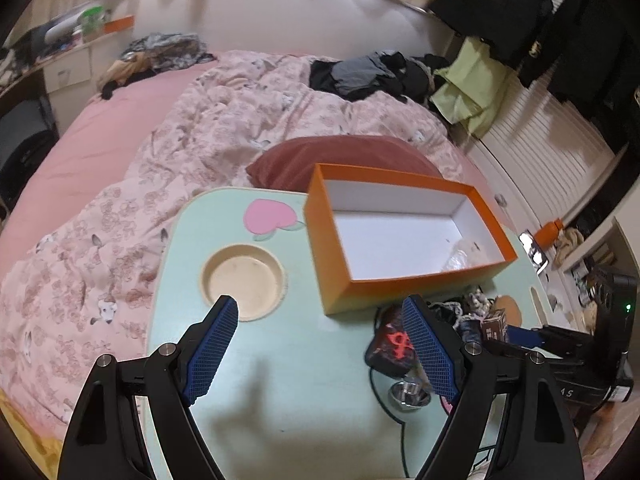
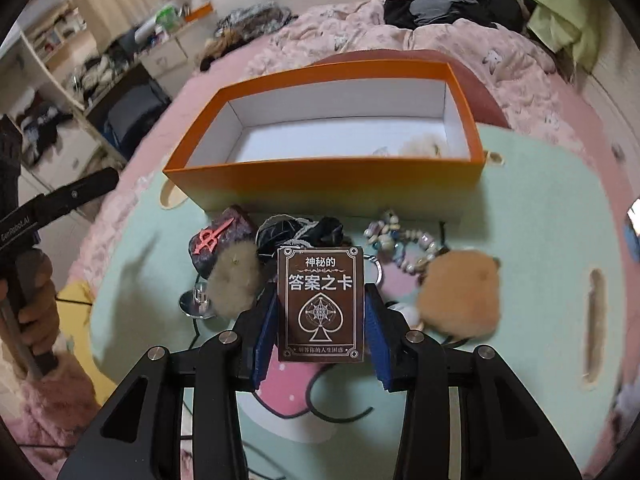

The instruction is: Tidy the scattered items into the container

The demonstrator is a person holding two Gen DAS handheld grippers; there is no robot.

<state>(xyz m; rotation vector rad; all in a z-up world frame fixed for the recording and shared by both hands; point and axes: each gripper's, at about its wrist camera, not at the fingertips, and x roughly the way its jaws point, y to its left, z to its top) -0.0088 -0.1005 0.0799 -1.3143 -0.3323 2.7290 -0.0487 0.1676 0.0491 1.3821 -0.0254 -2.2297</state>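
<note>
While hovering over the table [image 2: 540, 208], looking at the orange box [image 2: 320, 178] waiting behind the clutter, nearly bare inside. Card box [image 2: 321, 304] clamped by its long side edges in the right gripper [image 2: 322, 312], raised above the trinkets; probably light, stiff, slick-faced. Left gripper [image 1: 320, 344] spread wide, holding nothing.

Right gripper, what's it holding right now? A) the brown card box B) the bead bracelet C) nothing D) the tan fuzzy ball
A: in the right wrist view the right gripper is shut on the brown card box, its blue pads against both sides, while the bead bracelet and tan fuzzy ball lie on the table in front of the orange box.
</note>
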